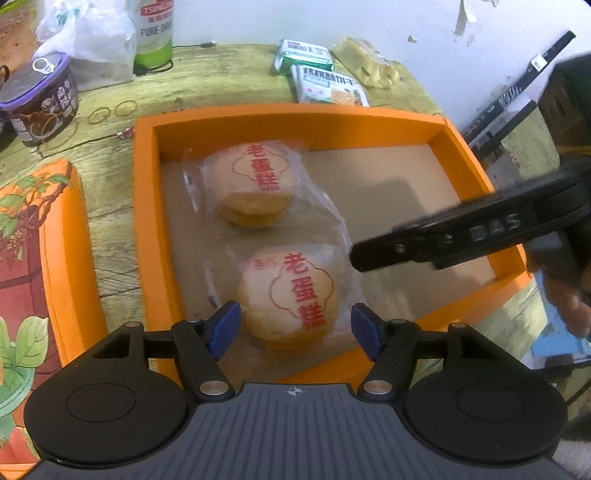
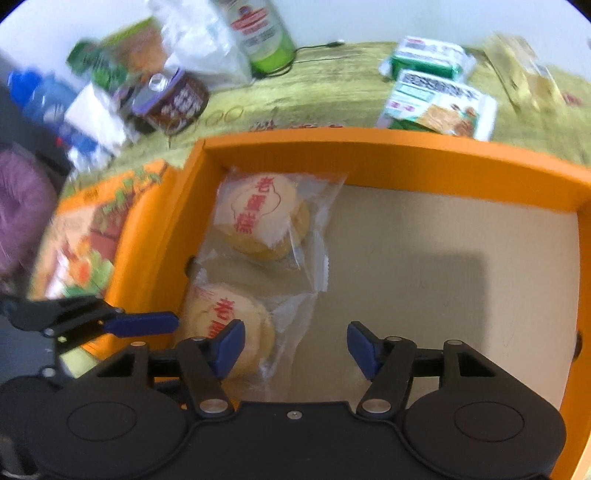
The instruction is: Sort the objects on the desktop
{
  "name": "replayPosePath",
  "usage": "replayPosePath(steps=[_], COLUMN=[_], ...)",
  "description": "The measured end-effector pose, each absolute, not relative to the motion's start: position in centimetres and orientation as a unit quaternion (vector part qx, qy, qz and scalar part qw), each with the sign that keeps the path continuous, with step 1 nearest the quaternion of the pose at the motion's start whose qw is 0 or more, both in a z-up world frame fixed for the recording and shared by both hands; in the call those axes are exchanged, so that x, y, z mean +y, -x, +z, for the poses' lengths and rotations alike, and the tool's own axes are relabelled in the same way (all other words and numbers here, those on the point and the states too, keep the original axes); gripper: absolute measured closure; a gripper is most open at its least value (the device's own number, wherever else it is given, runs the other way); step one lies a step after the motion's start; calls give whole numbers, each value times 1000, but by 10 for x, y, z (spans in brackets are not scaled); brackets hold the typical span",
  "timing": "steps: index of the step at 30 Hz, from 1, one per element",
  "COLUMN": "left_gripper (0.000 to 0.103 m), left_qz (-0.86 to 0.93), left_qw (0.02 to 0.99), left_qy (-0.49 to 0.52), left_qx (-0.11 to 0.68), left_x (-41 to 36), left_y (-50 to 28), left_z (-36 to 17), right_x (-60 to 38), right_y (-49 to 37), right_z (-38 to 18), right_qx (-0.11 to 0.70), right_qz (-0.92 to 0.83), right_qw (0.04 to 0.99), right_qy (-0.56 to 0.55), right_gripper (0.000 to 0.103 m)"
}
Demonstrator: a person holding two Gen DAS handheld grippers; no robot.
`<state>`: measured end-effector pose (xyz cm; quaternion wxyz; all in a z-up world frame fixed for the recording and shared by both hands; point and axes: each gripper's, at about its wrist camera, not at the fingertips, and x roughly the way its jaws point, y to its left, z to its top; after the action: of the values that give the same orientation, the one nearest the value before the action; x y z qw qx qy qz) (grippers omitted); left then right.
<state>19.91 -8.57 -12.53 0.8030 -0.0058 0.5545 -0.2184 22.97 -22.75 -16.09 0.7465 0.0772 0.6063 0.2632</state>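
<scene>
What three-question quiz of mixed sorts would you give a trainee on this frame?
1. True or false: the orange box holds two wrapped cakes.
2. The pads of the left gripper stand: A) either side of the near cake, not pressing it; B) clamped on the beer can; C) over the purple-lidded tub.
3. What lies between the pads of the right gripper?

Key: 1 true. 2 A. 3 Nothing but the bare box floor; the near cake is beside its left pad.
</scene>
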Motion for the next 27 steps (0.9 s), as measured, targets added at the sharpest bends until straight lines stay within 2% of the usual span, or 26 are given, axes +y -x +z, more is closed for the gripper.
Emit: replayPosePath(steps=[5,14,27], left_gripper=[37,36,36], left_qz=[-244,-283,-301], left_qw=[793,778,760], left_qy=[10,0,27], left_qx=[558,561,575], left_x=[-81,-80,-69], left_y=[-205,-205,-198], left_z=[-129,-137,-138], right_x=[-231,-218,-198], right_y=[-231,-239,-236], right_z=[-169,-195,-202], right_qx=[638,665,675], right_qz=[248,222,221], right_qw=[713,683,680], right_qy=[-147,-207,-183], right_gripper=[43,43,41])
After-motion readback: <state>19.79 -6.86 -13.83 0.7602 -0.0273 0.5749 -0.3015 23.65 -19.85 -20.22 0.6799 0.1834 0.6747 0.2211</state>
